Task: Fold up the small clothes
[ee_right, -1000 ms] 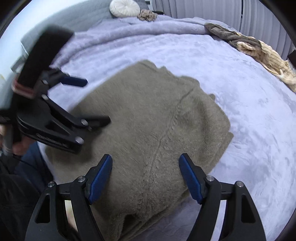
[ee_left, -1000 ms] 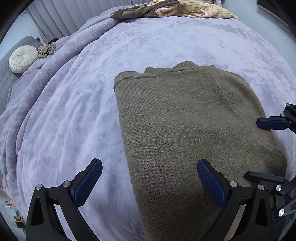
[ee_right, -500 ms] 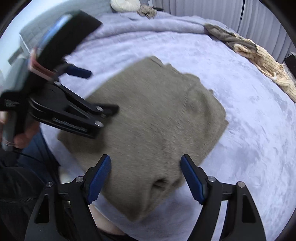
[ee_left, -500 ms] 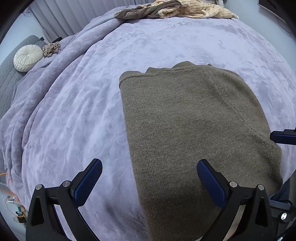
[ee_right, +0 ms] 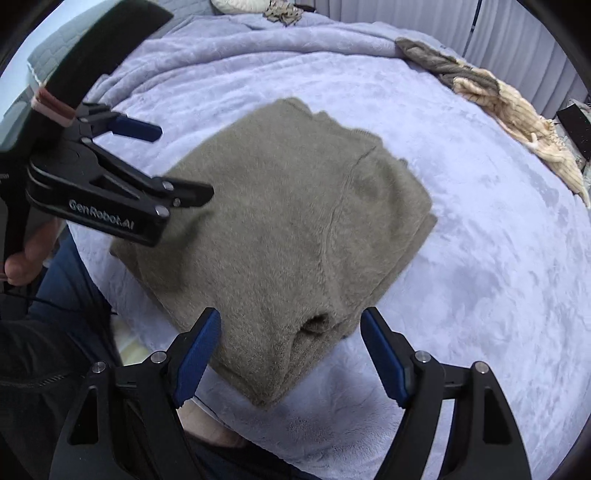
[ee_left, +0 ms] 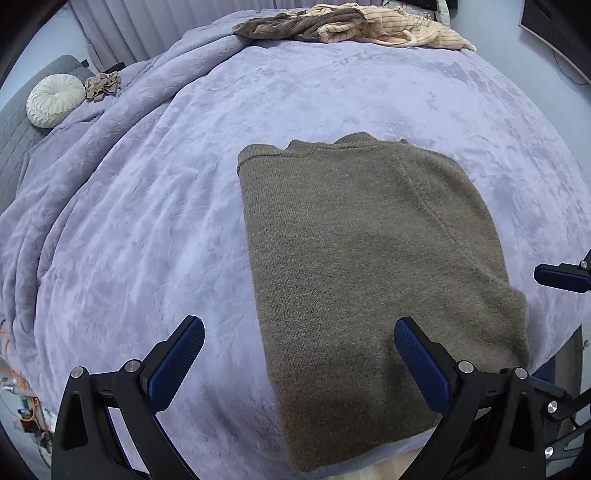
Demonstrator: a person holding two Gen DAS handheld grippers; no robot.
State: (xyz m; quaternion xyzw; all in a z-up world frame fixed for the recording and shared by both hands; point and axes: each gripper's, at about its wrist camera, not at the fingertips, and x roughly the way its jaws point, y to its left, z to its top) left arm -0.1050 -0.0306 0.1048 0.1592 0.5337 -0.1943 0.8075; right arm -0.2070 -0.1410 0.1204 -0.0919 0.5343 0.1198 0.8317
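Now both grippers, L (ee_left: 299,360) & R (ee_right: 290,349), gape empty above the folded sweater (ee_left: 369,258); its near edge looks blurry.

Wide bed (ee_left: 147,229) under a lavender plush blanket (ee_left: 369,85). Round cream cushion (ee_left: 55,99) on a grey quilted headboard (ee_left: 14,147) at far left. Pale pleated curtains (ee_left: 147,29) behind. Soft, even light throughout.

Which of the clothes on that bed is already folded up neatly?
The olive-brown sweater at the near edge of the bed, lying flat in a tidy rectangle. The striped cream garment and the brownish one at the far edge are crumpled heaps.
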